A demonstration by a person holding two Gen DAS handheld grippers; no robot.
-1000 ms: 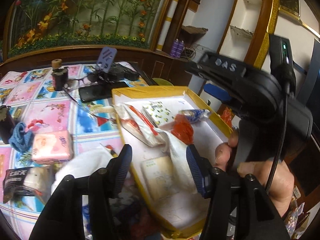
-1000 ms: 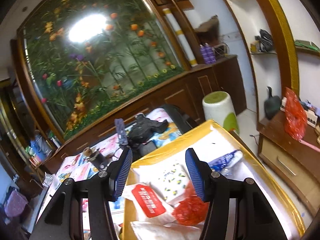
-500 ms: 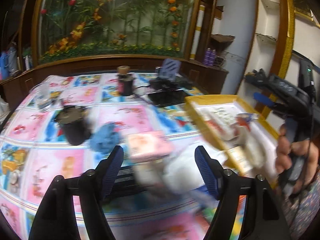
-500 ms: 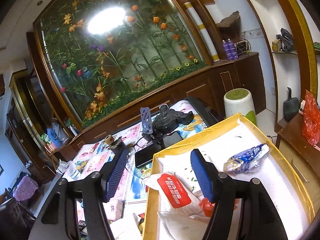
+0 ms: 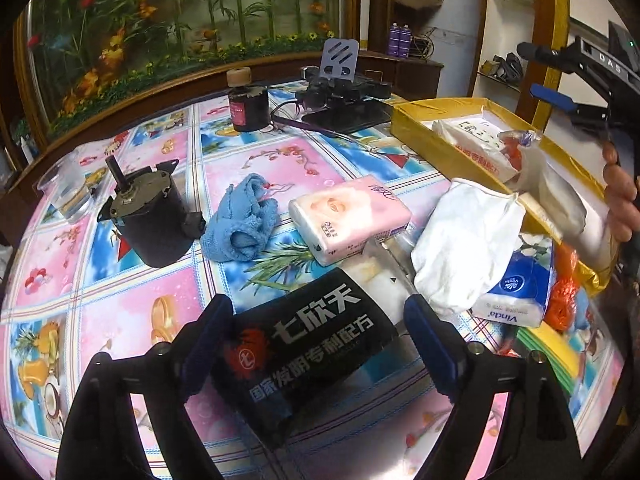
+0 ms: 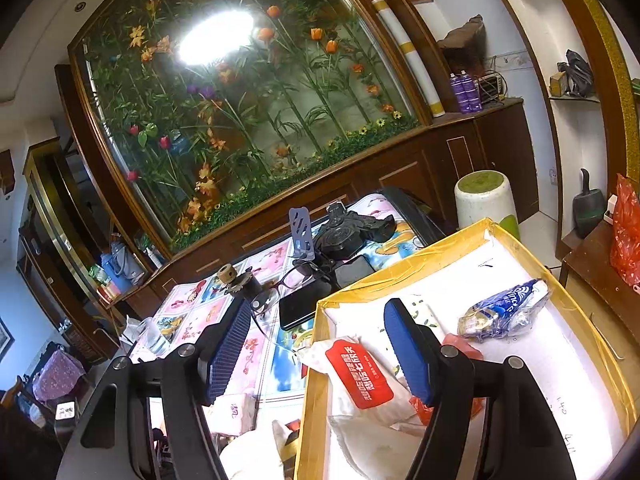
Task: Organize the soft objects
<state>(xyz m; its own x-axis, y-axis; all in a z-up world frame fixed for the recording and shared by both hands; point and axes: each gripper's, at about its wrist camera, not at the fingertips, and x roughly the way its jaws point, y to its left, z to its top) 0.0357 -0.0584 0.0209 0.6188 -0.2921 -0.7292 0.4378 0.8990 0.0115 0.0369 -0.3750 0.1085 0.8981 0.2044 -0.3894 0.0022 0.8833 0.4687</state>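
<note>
Fingers of the left gripper (image 5: 316, 344) stand spread on both sides of a black tissue pack (image 5: 304, 344) that lies on the patterned table (image 5: 132, 292); whether they touch it, I cannot tell. Beyond it lie a pink tissue pack (image 5: 348, 220), a blue cloth (image 5: 240, 224) and a white cloth (image 5: 464, 240). The right gripper (image 6: 316, 356) hangs spread and empty over the near edge of the yellow box (image 6: 400, 272), which holds a white pack with red label (image 6: 360, 376) and a blue packet (image 6: 504, 312).
</note>
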